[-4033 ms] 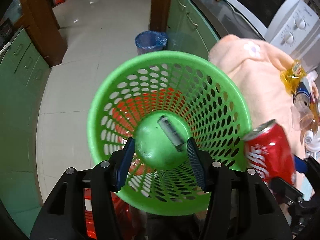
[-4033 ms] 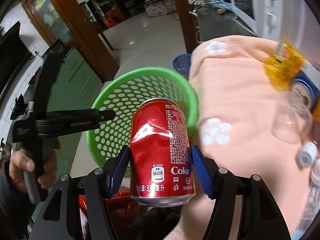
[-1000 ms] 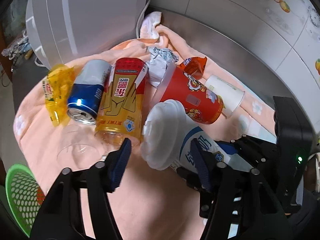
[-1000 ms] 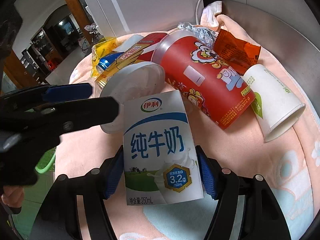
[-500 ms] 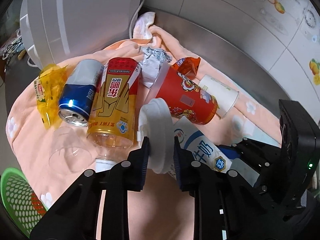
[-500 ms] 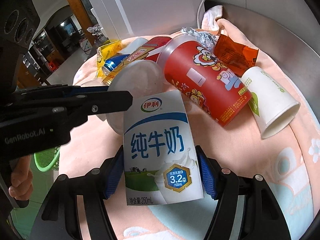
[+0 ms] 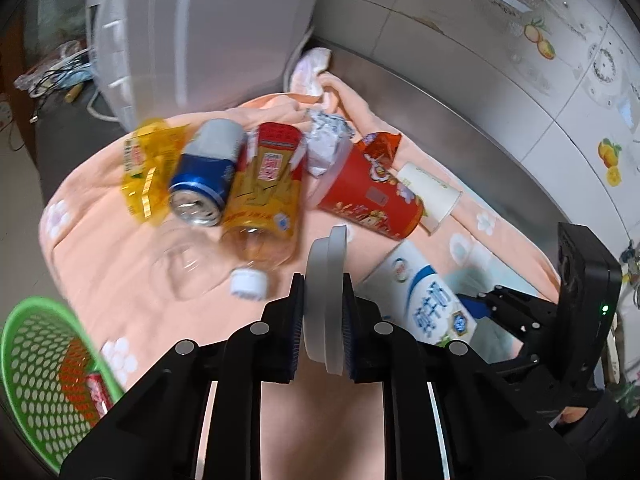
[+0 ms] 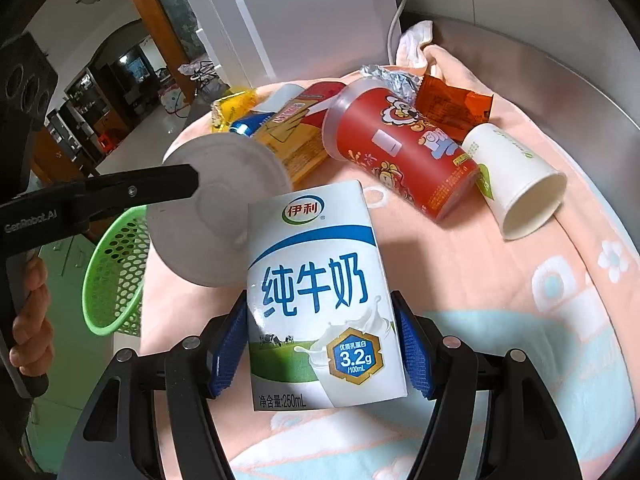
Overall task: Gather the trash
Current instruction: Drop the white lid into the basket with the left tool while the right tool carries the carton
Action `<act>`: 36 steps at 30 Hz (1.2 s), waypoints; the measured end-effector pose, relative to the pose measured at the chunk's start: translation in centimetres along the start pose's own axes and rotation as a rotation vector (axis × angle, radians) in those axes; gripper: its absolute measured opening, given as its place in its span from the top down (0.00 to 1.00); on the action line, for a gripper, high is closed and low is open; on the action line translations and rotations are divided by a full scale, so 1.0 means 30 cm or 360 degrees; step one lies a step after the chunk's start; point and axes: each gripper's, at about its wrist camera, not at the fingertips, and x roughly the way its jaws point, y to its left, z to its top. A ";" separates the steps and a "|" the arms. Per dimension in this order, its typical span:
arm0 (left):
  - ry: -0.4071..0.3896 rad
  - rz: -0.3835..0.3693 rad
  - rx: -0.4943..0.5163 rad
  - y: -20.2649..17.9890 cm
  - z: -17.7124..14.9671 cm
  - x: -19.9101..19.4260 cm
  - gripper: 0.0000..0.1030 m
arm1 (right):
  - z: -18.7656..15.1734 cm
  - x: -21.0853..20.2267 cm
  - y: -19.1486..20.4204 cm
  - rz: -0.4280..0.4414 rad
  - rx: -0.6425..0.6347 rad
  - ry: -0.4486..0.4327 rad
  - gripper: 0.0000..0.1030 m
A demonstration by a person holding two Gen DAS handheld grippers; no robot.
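1. Your left gripper (image 7: 323, 320) has its jaws clamped edge-on around a white plastic cup lid (image 7: 326, 296); the lid stands upright between the blue pads, held above the peach towel (image 7: 120, 248).
2. Your right gripper (image 8: 320, 344) has its jaws closed on both sides of a white-and-blue milk carton (image 8: 320, 296), label facing the camera; the carton sits low over the towel, whether touching it you cannot tell.
3. Beyond the lid lies the rest of the trash on the towel: a yellow wrapper (image 7: 148, 168); a blue can (image 7: 208, 172) on its side; a yellow-labelled bottle (image 7: 264, 192) beside it, touching; its white cap (image 7: 248, 282) just in front; a clear plastic cup (image 7: 188, 264) near the cap.
4. A red paper cup (image 8: 400, 148) lies tilted against a white paper cup (image 8: 516, 184); crumpled foil (image 8: 388, 76) and an orange packet (image 8: 452, 108) sit behind them.
5. Your green basket (image 7: 40, 364) is at the lower left, off the towel's edge; a red can (image 7: 98, 396) lies inside it.
6. A white microwave (image 7: 200, 36) stands behind the towel.
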 end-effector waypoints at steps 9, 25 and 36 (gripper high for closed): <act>-0.0080 0.0101 -0.0177 0.151 -0.088 -0.178 0.90 | 0.009 -0.029 0.089 0.0060 -0.0083 -0.0035 0.37; -0.0152 0.0516 -0.0423 0.431 -0.254 -0.380 0.90 | 0.036 0.070 0.345 0.0244 -0.0306 0.0046 0.37; 0.0024 0.0818 -0.0803 0.770 -0.418 -0.395 0.89 | 0.087 0.238 0.643 0.0420 -0.0511 0.0166 0.37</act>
